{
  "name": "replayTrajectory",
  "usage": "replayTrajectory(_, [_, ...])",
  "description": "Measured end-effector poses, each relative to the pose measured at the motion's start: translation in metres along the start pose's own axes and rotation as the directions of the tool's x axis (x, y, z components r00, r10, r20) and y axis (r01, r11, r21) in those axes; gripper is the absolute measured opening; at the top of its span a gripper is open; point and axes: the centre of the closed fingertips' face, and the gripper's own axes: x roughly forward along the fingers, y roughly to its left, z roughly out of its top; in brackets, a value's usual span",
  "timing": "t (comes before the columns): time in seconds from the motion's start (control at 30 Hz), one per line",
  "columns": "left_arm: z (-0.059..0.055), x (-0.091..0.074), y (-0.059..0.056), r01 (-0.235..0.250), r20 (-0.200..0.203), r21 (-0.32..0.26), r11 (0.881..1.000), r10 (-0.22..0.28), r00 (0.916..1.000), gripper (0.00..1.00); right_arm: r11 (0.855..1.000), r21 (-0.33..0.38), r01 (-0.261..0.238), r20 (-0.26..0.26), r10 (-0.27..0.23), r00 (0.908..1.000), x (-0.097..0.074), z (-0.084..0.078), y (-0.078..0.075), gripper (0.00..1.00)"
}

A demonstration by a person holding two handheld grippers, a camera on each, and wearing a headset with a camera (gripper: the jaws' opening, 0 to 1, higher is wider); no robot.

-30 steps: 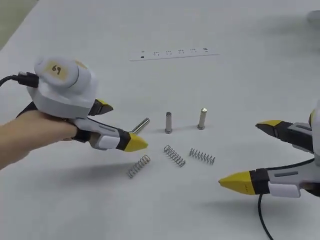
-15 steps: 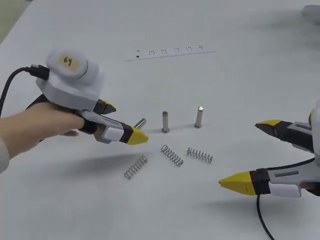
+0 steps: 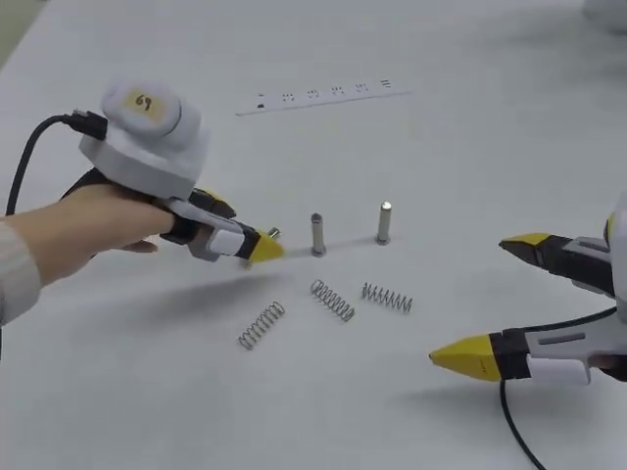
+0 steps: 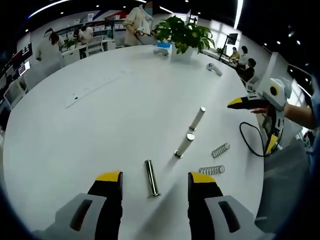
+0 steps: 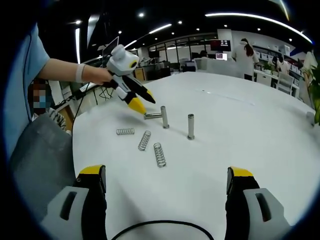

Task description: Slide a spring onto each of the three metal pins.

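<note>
Closest to me, toward the near edge of the counter (image 3: 147, 411), the right tool (image 3: 466, 302) is hovering with its jaws spread wide, gripping nothing. Just beyond it I'm seeing the three springs lying loose in a row on the counter: the left spring (image 3: 260, 324), the middle spring (image 3: 332, 300) and the right spring (image 3: 387, 297). Each is lying apart from the others, and none is sitting on a pin. Moving farther in, the left tool (image 3: 253, 228) is sitting low over the counter with its jaws parted. In the left gripper view the fallen pin (image 4: 151, 177) is lying flat between them with a gap on each side, so that tool is clamping nothing. To the right of it two pins are standing upright and bare: the middle pin (image 3: 317, 234) and the right pin (image 3: 384, 222). Farther on, toward the far edge, a white power strip (image 3: 318, 98) is lying flat.
</note>
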Motion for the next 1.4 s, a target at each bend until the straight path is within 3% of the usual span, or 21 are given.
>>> replayTrajectory(0.8, [-0.001,0.02,0.012,-0.022,-0.062,-0.021,1.0,0.021,0.9979,0.25,1.0,0.026,0.006,-0.005,-0.006,1.0,-0.002,-0.009,-0.002,1.0])
replayTrajectory(1.2, [-0.001,0.027,0.014,-0.024,-0.084,-0.04,0.999,0.021,0.9962,0.1,0.999,0.034,0.008,-0.009,-0.007,0.9999,-0.002,-0.013,-0.001,1.0])
replayTrajectory(1.4, [-0.003,0.029,0.013,-0.023,-0.099,-0.045,0.999,0.019,0.995,0.08,0.999,0.038,0.01,-0.011,-0.009,0.9999,-0.002,-0.014,-0.002,0.99])
